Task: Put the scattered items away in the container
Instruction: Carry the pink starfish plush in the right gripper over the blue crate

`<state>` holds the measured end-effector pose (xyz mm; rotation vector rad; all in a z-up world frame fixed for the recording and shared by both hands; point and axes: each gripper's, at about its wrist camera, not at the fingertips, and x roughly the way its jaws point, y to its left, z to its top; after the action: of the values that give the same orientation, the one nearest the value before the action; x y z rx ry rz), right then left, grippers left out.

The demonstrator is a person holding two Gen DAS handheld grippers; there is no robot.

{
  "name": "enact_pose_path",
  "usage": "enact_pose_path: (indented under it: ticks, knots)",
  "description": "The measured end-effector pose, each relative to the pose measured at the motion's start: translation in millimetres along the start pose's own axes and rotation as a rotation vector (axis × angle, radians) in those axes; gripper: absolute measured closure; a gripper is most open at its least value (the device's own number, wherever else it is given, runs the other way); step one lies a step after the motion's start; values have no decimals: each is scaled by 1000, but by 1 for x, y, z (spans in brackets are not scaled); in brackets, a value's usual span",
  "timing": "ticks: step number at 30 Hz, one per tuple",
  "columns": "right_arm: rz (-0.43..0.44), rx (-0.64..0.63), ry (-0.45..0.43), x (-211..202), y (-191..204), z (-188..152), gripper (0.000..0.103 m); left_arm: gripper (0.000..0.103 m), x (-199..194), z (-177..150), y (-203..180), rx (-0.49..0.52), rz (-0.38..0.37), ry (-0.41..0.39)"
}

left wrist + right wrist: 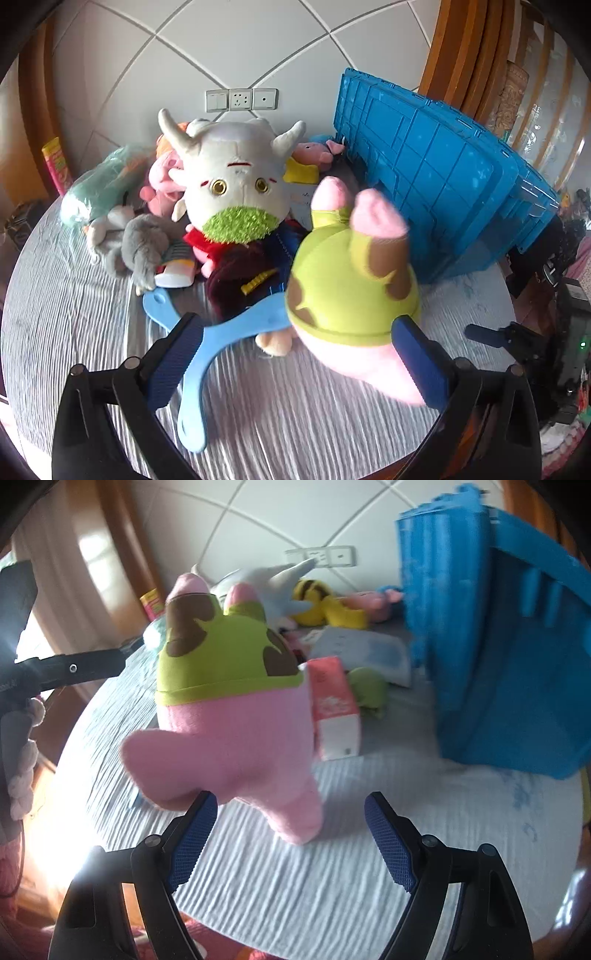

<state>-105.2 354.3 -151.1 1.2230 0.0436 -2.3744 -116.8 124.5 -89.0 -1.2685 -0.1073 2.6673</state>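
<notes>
Inspecting the pink plush toy [236, 716]: light, squashy (no hard parts); my right gripper [291, 834] gapes empty, my left gripper [306, 354] wide too, one pad touching it; grab the midriff.

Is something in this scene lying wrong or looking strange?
Yes. The pink star plush in green shorts is upside down, legs pointing up, in front of the open right gripper. Its pink body lies between the fingers of the left gripper. The blue crate leans tilted on the bed.
</notes>
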Motion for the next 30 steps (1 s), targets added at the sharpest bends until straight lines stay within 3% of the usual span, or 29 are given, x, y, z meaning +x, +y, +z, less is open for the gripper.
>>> enact_pose_path:
  ticks: [7,10,13,17,25,30]
  knots:
    - [55,-22,55,39,12,-11,20,0,49,-14,24,-5,84,102]
    - [78,-16,79,54,13,-17,20,0,70,-28,48,-69,53,133]
    - [94,-41,104,68,19,-23,17,0,68,-32,59,-90,-5,114]
    - [98,-93,124,76,28,-29,1,0,47,-33,58,-40,5,75]
    - [68,-129,135,89,31,-32,1,0,30,-62,79,27,89,88]
    - [54,-153,127,98,31,-37,1,0,33,-81,95,-18,56,89]
